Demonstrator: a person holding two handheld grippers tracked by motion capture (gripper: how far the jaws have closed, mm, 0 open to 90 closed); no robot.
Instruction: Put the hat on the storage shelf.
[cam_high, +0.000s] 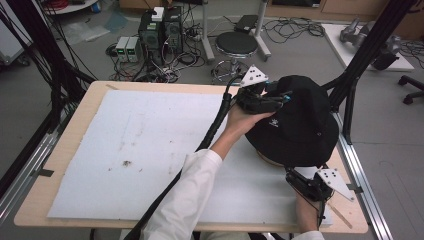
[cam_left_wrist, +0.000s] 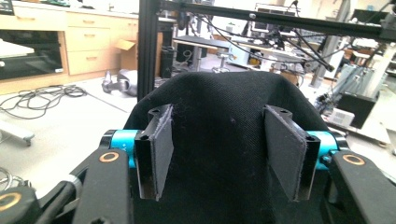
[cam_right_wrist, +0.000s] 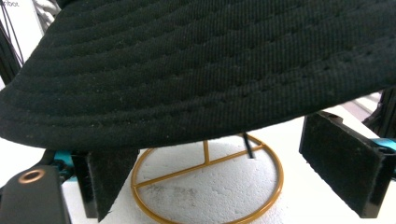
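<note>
A black bucket hat (cam_high: 300, 125) sits on a gold wire stand (cam_right_wrist: 275, 186) at the right side of the white foam board (cam_high: 140, 145). My left gripper (cam_high: 280, 97) is at the hat's far left side, up by the crown. In the left gripper view its pads (cam_left_wrist: 161, 149) stand apart, the black crown (cam_left_wrist: 219, 116) rises between and beyond them, and they do not press on it. My right gripper (cam_high: 295, 177) is low at the hat's near edge. In the right gripper view its jaws are wide apart beneath the brim (cam_right_wrist: 196, 79), nothing between them.
A black frame post (cam_high: 350, 95) rises just right of the hat, and the table's right edge is close. The wooden table rim (cam_high: 65, 150) borders the foam board. Beyond the table stand a stool (cam_high: 236, 45) and floor computers (cam_high: 160, 30) with cables.
</note>
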